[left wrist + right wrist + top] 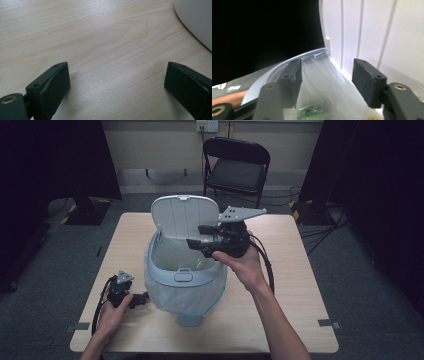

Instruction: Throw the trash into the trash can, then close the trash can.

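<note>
Left hand-held gripper (142, 300) rests on the counter (280, 320) just left of the bin (184, 277), jaws apart, empty. Right hand-held gripper (195, 236) hovers over bin's open mouth beside the upright lid (184, 215), jaws apart, gripping nothing; approach lid edge squarely, avoid snagging the liner (324, 80).

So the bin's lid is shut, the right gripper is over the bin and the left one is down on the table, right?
Not quite: the lid stands open, upright behind the bin, as the high view shows. The right gripper is over the bin and the left gripper is down on the table.
</note>
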Demonstrator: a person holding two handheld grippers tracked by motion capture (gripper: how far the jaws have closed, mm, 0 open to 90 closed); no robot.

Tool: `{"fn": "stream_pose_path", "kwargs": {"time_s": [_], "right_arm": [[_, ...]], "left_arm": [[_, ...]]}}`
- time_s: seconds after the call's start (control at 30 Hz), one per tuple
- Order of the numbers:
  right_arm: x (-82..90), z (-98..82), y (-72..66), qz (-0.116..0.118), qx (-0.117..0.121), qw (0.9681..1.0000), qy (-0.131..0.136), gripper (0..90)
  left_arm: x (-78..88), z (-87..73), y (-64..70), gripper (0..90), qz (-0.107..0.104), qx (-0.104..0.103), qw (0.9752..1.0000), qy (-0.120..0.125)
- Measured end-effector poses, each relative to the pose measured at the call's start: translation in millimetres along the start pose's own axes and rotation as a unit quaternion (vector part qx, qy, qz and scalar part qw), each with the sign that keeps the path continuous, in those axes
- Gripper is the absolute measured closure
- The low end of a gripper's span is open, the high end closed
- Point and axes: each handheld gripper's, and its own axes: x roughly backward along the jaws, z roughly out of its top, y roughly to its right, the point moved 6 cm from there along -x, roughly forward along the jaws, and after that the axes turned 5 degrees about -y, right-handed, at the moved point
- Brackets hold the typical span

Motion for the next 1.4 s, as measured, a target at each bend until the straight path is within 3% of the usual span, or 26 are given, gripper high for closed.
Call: {"fn": "stream_pose_path", "kwargs": {"time_s": [0.2, 0.23, 0.5, 0.57, 0.6, 0.63, 0.67, 0.73, 0.87, 0.97, 1.17, 1.23, 1.4], "right_arm": [[12.1, -7.8, 14.1, -0.029, -0.015, 0.9994, 0.008, 29.9], [18.1, -10.5, 20.1, -0.050, -0.024, 0.9984, 0.015, 24.9], [39.6, -20.3, 42.2, -0.086, -0.051, 0.9947, 0.025, 21.3], [46.9, -22.9, 54.1, -0.113, -0.055, 0.9919, 0.021, 21.2], [46.9, -22.9, 54.1, -0.113, -0.055, 0.9919, 0.021, 21.2], [49.2, -24.3, 63.0, -0.131, -0.057, 0.9895, 0.016, 21.0], [49.2, -24.3, 63.0, -0.131, -0.057, 0.9895, 0.016, 21.0], [49.5, -26.2, 77.2, -0.144, -0.065, 0.9874, 0.010, 21.0], [48.0, -28.6, 93.2, -0.153, -0.079, 0.9851, 0.005, 21.1], [45.5, -31.5, 114.3, -0.168, -0.095, 0.9811, -0.004, 21.0], [41.6, -26.8, 127.1, -0.179, -0.096, 0.9792, -0.010, 20.4], [37.4, -23.4, 137.5, -0.184, -0.103, 0.9774, -0.009, 19.6], [30.9, -17.9, 144.0, -0.174, -0.118, 0.9776, 0.000, 18.7]], "left_arm": [[0.0, 0.0, 0.0, 6.0, 0.000, 0.000, 1.0000, 0.000], [0.0, 0.0, 0.0, 6.0, 0.000, 0.000, 1.0000, 0.000], [0.0, 0.0, 0.0, 6.0, 0.000, 0.000, 1.0000, 0.000], [0.0, 0.0, 0.0, 6.0, 0.000, 0.000, 1.0000, 0.000], [0.0, 0.0, 0.0, 6.0, 0.000, 0.000, 1.0000, 0.000], [0.0, 0.0, 0.0, 6.0, 0.000, 0.000, 1.0000, 0.000], [0.0, 0.0, 0.0, 6.0, 0.000, 0.000, 1.0000, 0.000], [0.0, 0.0, 0.0, 6.0, 0.000, 0.000, 1.0000, 0.000], [0.0, 0.0, 0.0, 5.9, 0.000, 0.000, 1.0000, 0.000], [0.0, 0.0, 0.0, 5.9, 0.000, 0.000, 1.0000, 0.000], [-0.1, 0.2, -0.1, 5.5, -0.002, 0.001, 1.0000, -0.002], [-0.2, 0.3, -0.1, 5.3, -0.002, 0.000, 1.0000, -0.002], [-0.2, 0.2, 0.1, 5.3, -0.002, 0.001, 1.0000, -0.002]]}}
